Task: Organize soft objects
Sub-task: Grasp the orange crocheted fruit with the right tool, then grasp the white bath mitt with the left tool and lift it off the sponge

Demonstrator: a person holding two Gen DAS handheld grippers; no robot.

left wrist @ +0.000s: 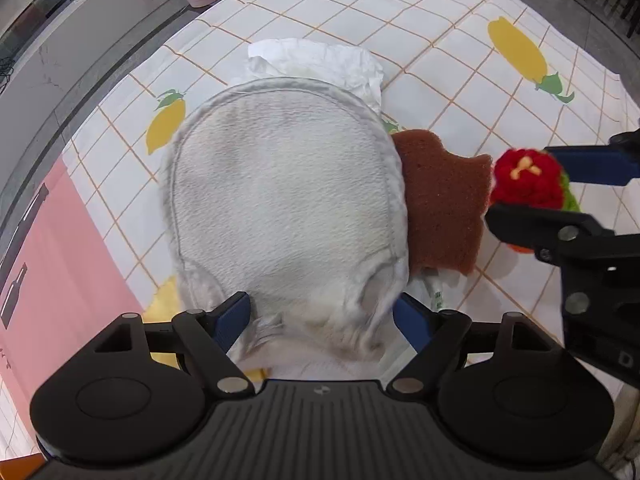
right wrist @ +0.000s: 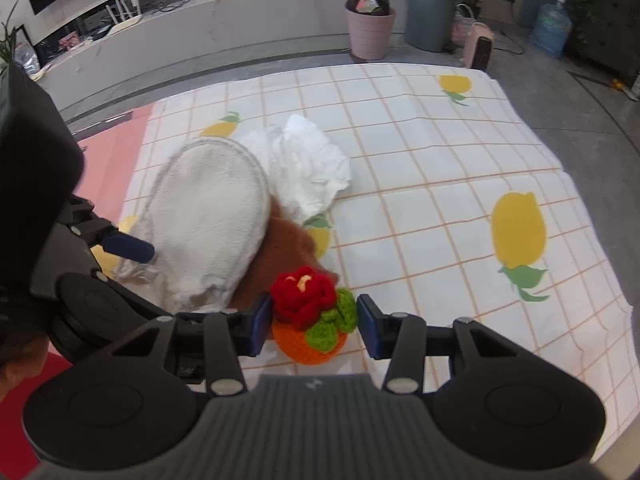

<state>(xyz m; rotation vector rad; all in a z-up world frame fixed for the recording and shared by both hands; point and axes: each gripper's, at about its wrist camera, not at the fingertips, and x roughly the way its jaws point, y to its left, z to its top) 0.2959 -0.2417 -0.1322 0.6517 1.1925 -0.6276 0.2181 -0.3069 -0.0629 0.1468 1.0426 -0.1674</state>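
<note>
The tablecloth [right wrist: 420, 184] is white with a thin orange grid and yellow lemons with green leaves. On it lie a pale grey-white terry mitt [left wrist: 280, 200], a rust-brown sponge [left wrist: 444, 208] and a crumpled white tissue [right wrist: 308, 168]. The crocheted flower [right wrist: 312, 312] has red petals, a yellow centre, green leaves and an orange pot. A pink bin [right wrist: 370, 32] stands beyond.

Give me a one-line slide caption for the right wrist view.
Right gripper straddles a crocheted flower pot beside a white mitt on the lemon-print cloth.
</note>
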